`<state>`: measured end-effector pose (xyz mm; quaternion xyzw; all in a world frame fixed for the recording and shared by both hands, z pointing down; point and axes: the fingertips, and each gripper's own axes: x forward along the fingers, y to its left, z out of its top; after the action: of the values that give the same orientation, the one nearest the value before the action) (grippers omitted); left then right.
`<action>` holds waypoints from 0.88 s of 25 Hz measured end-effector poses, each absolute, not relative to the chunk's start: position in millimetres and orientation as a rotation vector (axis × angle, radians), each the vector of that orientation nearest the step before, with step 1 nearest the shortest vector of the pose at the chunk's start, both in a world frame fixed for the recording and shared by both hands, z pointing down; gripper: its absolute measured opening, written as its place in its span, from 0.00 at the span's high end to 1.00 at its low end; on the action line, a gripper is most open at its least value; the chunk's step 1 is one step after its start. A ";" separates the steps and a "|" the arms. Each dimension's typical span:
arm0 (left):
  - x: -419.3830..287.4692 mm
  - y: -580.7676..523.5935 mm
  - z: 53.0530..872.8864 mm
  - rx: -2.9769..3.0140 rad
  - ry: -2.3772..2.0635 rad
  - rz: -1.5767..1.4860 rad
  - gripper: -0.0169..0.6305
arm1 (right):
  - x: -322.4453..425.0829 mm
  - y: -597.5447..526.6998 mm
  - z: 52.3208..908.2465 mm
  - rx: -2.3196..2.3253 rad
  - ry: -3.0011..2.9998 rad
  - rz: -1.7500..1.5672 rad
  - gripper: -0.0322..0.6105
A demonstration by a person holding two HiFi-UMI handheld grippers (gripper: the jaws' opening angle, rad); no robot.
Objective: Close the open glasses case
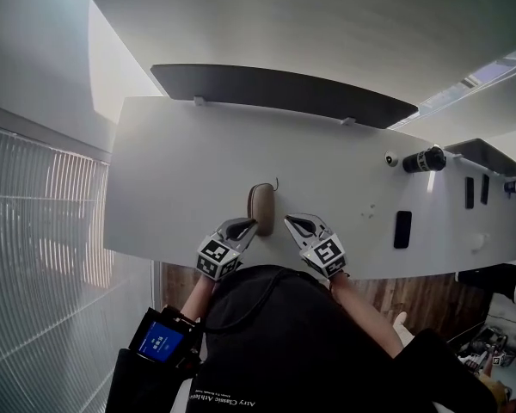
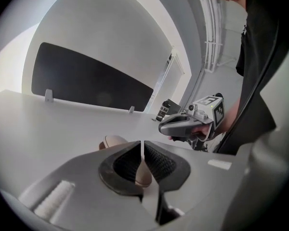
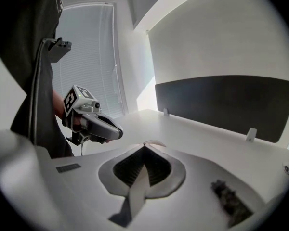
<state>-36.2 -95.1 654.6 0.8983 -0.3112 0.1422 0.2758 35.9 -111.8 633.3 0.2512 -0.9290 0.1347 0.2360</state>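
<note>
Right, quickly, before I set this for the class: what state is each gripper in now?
Left gripper: closed, holding nothing.
Right gripper: closed, holding nothing.

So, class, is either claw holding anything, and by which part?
Nothing: left claw and right claw are shut and empty; the glasses case lies ungripped.

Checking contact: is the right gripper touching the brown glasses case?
Apart. The head view shows a strip of bare white table between the right gripper and the glasses case.

Small print on the black shirt is illegible.
</note>
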 end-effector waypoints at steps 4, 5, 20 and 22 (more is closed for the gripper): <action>-24.6 -101.0 622.6 2.521 -0.814 0.372 0.93 | 53.7 -105.4 606.2 0.810 -2.586 0.331 0.94; -22.1 -101.6 615.2 2.549 -0.814 0.371 0.93 | 54.6 -105.3 598.7 0.829 -2.602 0.323 0.94; -2.1 -67.6 599.3 2.567 -0.919 0.449 0.93 | 79.0 -86.6 566.4 0.804 -2.711 0.179 0.94; 10.2 -58.4 603.0 2.598 -0.914 0.503 0.93 | 85.7 -80.0 568.5 0.800 -2.729 0.177 0.94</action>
<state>10.2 -58.4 603.0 0.9145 -0.3215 0.1771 0.1701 85.7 -80.0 568.5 0.2776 -0.9476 0.0613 0.1455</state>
